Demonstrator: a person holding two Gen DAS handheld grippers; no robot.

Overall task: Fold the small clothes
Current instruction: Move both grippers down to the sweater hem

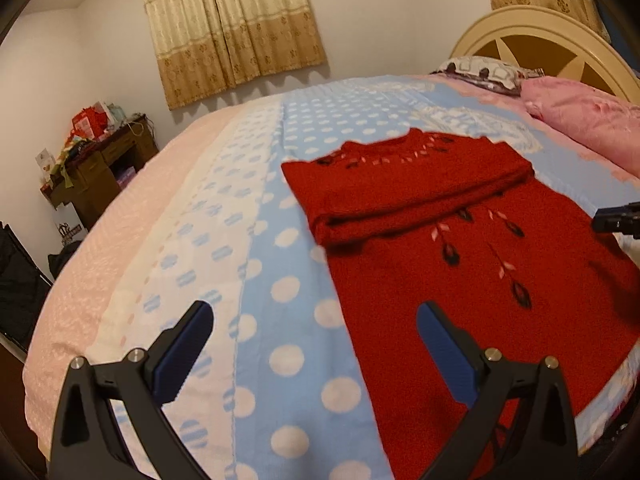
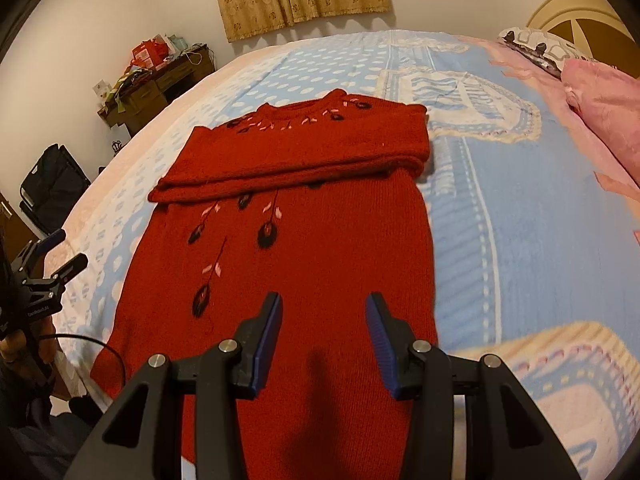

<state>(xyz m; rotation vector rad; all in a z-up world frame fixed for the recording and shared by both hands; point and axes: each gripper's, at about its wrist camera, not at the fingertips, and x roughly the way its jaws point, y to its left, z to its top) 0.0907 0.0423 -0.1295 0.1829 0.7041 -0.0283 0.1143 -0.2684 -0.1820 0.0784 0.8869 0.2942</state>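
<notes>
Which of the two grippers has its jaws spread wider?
The left gripper: its blue pads stand far apart, unlike the right gripper's narrower, empty gap above the red knitted sweater.

1. A blue bedspread with white polka dots [image 1: 288, 288] covers the bed.
2. Beige patterned curtains [image 1: 232, 28] hang on the far wall.
3. A cluttered dark wooden desk [image 1: 100, 172] stands left.
4. A pink pillow [image 1: 584, 120] lies by the cream headboard [image 1: 532, 20].

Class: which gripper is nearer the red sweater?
Right. The right gripper hangs open over the sweater near its bottom edge; the left gripper is open, mostly over the blanket beside it.
</notes>
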